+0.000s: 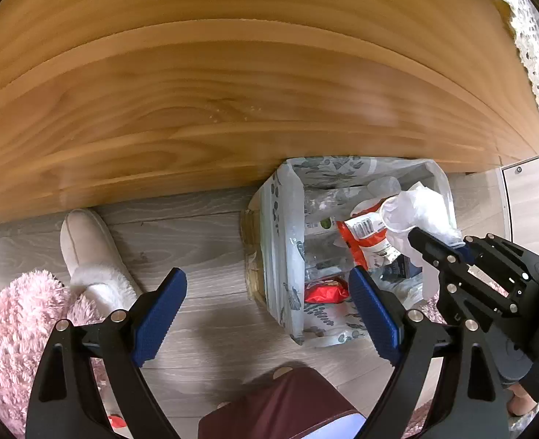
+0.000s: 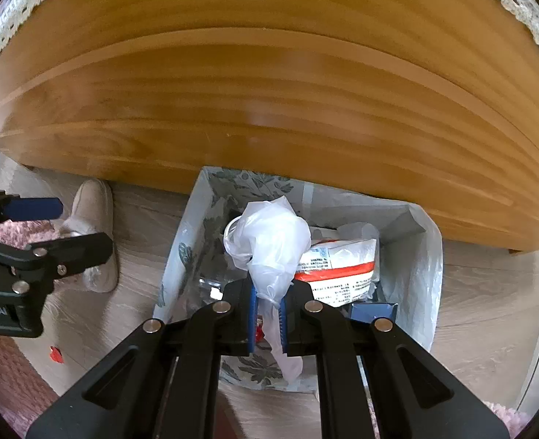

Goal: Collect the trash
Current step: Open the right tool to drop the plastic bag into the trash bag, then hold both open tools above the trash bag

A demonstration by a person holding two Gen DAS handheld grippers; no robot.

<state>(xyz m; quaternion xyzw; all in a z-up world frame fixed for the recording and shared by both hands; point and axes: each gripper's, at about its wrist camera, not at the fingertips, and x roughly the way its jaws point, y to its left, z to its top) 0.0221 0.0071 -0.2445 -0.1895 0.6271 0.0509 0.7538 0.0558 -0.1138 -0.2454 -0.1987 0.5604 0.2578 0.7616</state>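
So the right gripper (image 2: 268, 305) is clamped on a crumpled white plastic bag (image 2: 269, 237), hanging right over the open bin (image 2: 419, 256) that sits on the floor (image 2: 489, 311) against the wooden furniture edge. The bin's liner already holds a red-and-white packet (image 2: 342, 267) and clear plastic. The left gripper (image 1: 269, 314) sits idle with jaws spread, nothing in it. Looks like the drop-off step: next up, just let the jaws go so the bag falls inside the rim
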